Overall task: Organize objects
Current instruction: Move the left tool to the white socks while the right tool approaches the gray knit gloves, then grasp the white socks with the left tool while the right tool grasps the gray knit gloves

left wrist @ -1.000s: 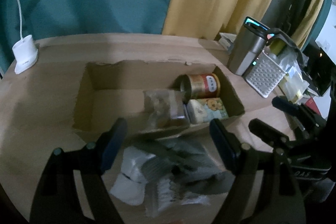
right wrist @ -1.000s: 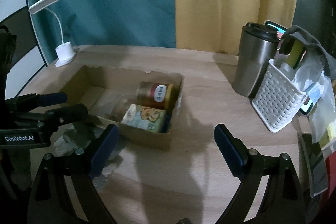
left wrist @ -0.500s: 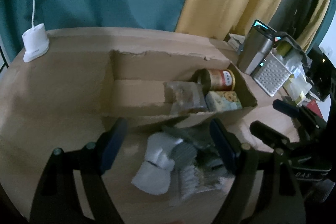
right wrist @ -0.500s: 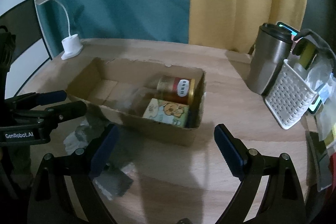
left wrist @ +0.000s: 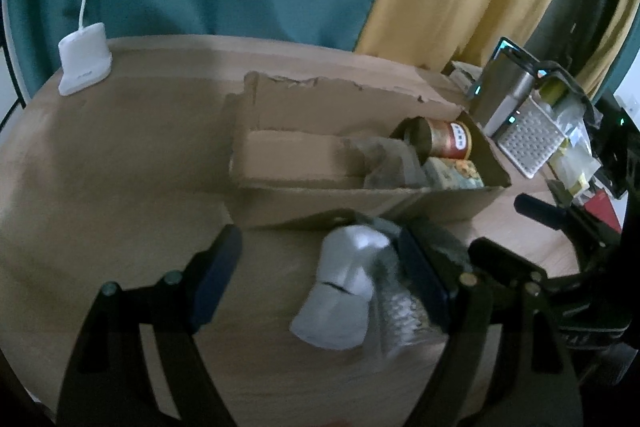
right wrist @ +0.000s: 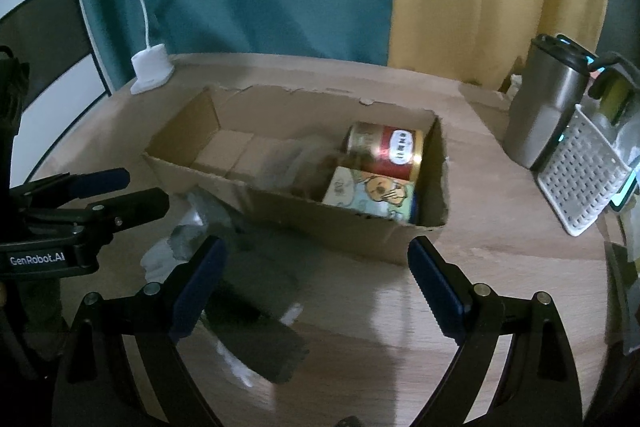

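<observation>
wooden table [right wrist: 500, 267] carries cardboard box [right wrist: 320, 227], packets [left wrist: 344, 291], lamp [left wrist: 84, 61].

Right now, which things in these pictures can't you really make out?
- Soft packets in front of the cardboard box: blurred in both views, and the left tongs' finger covers part; contents unreadable.
- Clear bag inside the box: blurred, half behind the near wall.
- Items in the white basket: cut off by the right edge.
- Can label: too small.
</observation>
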Demonstrator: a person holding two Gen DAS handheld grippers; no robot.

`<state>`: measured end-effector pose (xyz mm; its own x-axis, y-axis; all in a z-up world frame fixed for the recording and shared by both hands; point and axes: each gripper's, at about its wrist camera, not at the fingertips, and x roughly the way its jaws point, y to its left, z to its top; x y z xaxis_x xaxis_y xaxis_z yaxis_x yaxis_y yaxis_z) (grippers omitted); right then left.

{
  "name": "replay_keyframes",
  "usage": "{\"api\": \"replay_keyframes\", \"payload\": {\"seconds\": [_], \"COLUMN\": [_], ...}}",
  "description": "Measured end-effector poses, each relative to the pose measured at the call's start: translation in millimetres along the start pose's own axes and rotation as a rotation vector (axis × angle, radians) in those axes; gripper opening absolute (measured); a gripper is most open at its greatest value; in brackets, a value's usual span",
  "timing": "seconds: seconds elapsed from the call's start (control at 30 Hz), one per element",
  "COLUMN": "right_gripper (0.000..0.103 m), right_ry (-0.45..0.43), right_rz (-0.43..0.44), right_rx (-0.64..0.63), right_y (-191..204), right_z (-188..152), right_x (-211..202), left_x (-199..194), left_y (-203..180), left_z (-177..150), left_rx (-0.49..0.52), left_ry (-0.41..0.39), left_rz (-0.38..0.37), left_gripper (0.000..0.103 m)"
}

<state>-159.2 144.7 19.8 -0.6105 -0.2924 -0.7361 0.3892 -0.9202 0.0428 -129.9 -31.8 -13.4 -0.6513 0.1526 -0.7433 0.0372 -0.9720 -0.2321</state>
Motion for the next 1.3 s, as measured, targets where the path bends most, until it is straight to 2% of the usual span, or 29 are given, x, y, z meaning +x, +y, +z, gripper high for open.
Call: {"api": "replay_keyframes", "payload": {"seconds": [0.33,0.6,0.67,0.73,1.03,1.3], "right_gripper": [0.093,0.082,0.077,0.069,0.05,0.048], "right_ry": [0.052,0.114,0.136,0.133,0.092,0.063], "right_rz": [0.04,0.115,0.155,0.179,0.173,0.138], "right_rx": [0.02,0.053,0.08,0.093,0.087,0.109], "right_y": [7,11,11,11,7,-7], "right_z": [-2,-8,-9,-9,-8,-13], "right_x": [20,37,42,43,33,20], "left_x": [8,14,16,17,23,33], "left_y": [12,17,17,16,5,-9], "left_z": [-6,-12,-14,-15,-16,-20], "left_rx": [-0.013,-0.01,-0.007,-0.003,0.031,0.076], "left_ry": [0.024,0.043,0.049,0.052,0.073,0.104], "left_rz": [0.01,0.02,0.023,0.025,0.021,0.007], "left_gripper": [0.082,0.082,0.082,0.082,0.082,0.082]}}
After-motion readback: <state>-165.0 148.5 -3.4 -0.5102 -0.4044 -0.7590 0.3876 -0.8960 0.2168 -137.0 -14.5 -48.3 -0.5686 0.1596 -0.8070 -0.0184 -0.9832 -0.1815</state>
